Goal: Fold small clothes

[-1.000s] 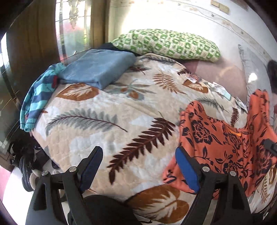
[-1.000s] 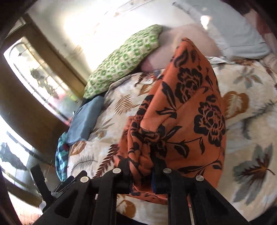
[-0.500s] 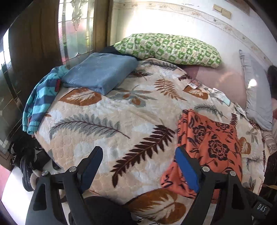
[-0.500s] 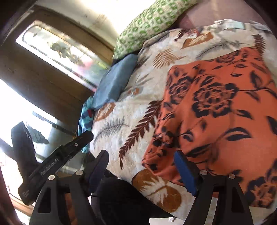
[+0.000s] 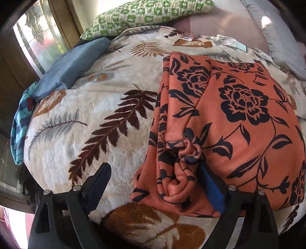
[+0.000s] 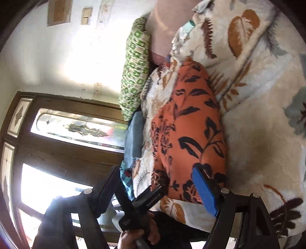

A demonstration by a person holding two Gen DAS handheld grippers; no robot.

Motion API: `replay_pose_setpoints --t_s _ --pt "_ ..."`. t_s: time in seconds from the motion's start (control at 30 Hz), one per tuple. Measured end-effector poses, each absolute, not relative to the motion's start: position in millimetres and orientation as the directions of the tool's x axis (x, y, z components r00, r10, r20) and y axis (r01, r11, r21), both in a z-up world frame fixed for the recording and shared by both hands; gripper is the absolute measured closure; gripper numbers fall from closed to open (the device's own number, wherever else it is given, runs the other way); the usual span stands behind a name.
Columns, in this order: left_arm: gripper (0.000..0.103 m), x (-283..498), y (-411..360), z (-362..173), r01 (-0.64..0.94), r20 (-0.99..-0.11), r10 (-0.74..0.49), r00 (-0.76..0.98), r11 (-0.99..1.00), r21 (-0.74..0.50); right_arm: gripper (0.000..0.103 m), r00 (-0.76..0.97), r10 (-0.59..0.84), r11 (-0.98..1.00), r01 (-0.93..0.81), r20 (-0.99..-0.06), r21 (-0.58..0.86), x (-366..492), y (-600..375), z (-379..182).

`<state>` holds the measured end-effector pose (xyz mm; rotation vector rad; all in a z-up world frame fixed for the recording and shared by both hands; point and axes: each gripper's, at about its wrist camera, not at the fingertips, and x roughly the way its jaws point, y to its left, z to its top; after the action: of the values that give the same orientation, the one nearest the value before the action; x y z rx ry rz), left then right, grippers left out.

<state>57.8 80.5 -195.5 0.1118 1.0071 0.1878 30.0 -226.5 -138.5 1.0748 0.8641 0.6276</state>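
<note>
**Spotter:** What's in front of you, biggest thing first?

**Operator:** I see the bed, covered by a cream leaf-print blanket (image 5: 107, 107). On its right half lies the orange floral garment (image 5: 239, 115), already doubled over. Its long axis runs from the near edge of the bed toward the far pillows. At the far left sit a folded blue cloth (image 5: 72, 65) and a green checked pillow (image 5: 145, 13).

**Spotter:** And your hand-held grippers?

**Operator:** My left hand-held gripper (image 5: 153, 183) stands wide apart, its jaws having just spread a little further. The garment's bunched near-left corner lies between the pads; I judge nothing is pinched yet. My right hand-held gripper (image 6: 158, 189) has just sprung open too and grips nothing. Its blue pad sits against the garment's near end. The left tool crosses in front of it.

**Spotter:** Which one goes in?

**Operator:** The left, I'd say. The crumpled corner sits straight ahead of it, slightly toward its right pad. Closing there would let me tidy that edge along the long axis.
</note>
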Motion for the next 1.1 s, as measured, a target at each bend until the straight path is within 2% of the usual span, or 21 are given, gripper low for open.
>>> replay_pose_setpoints --t_s 0.1,0.17,0.23,0.3,0.37,0.4,0.47,0.57,0.7,0.77,0.87,0.93,0.97,1.0,1.1 --pt "0.011 56 77 -188 -0.103 -0.823 0.24 0.514 0.97 0.219 0.019 0.468 0.828 0.361 -0.027 -0.307 0.932 56 -209 -145" --pt "0.012 52 74 -172 -0.117 -0.804 0.253 0.538 0.967 0.226 0.019 0.364 0.83 0.419 0.094 -0.422 0.903 74 -193 -185" --pt "0.012 45 68 -148 -0.105 -0.764 0.228 0.604 0.973 0.208 0.02 0.348 0.855 0.359 0.138 -0.385 0.923 74 -194 -200" --pt "0.012 41 56 -127 -0.079 -0.713 0.193 0.674 0.978 0.191 0.02 0.343 0.849 0.39 0.11 -0.403 0.914 73 -200 -180" --pt "0.012 44 42 -116 -0.025 -0.697 0.125 0.706 0.988 0.151 0.02 0.406 0.834 0.385 0.056 -0.373 0.921 72 -213 -159" --pt "0.012 50 35 -117 0.005 -0.697 0.094 0.711 0.99 0.138 0.02 0.436 0.823 0.388 0.035 -0.363 0.921 74 -222 -150" --pt "0.012 62 20 -131 0.028 -0.716 0.115 0.689 0.982 0.185 0.019 0.489 0.777 0.428 0.053 -0.397 0.902 84 -244 -144" --pt "0.011 84 11 -181 0.048 -0.817 0.186 0.546 0.966 0.252 0.019 0.522 0.723 0.476 0.099 -0.453 0.874 110 -269 -149" --pt "0.006 82 20 -188 0.023 -0.81 0.162 0.563 0.977 0.211 0.019 0.48 0.762 0.466 0.06 -0.435 0.883 161 -267 -159" --pt "0.004 84 24 -190 0.019 -0.82 0.147 0.553 0.982 0.189 0.019 0.457 0.736 0.525 0.078 -0.499 0.847 186 -260 -168" --pt "0.003 85 30 -193 0.01 -0.832 0.116 0.543 0.989 0.145 0.022 0.403 0.753 0.54 0.074 -0.52 0.838 216 -242 -186" --pt "0.002 86 32 -194 0.004 -0.833 0.107 0.542 0.991 0.13 0.055 0.326 0.768 0.549 0.109 -0.552 0.828 230 -227 -205" --pt "0.002 87 33 -195 0.005 -0.835 0.101 0.541 0.992 0.123 0.067 0.319 0.751 0.574 0.115 -0.578 0.81 230 -223 -207" --pt "0.002 88 34 -196 0.005 -0.835 0.096 0.542 0.993 0.117 0.072 0.332 0.725 0.609 0.1 -0.604 0.787 230 -220 -200" --pt "0.0 89 37 -198 0.0 -0.836 0.087 0.542 0.995 0.104 0.073 0.43 0.637 0.714 -0.016 -0.64 0.7 214 -205 -156"
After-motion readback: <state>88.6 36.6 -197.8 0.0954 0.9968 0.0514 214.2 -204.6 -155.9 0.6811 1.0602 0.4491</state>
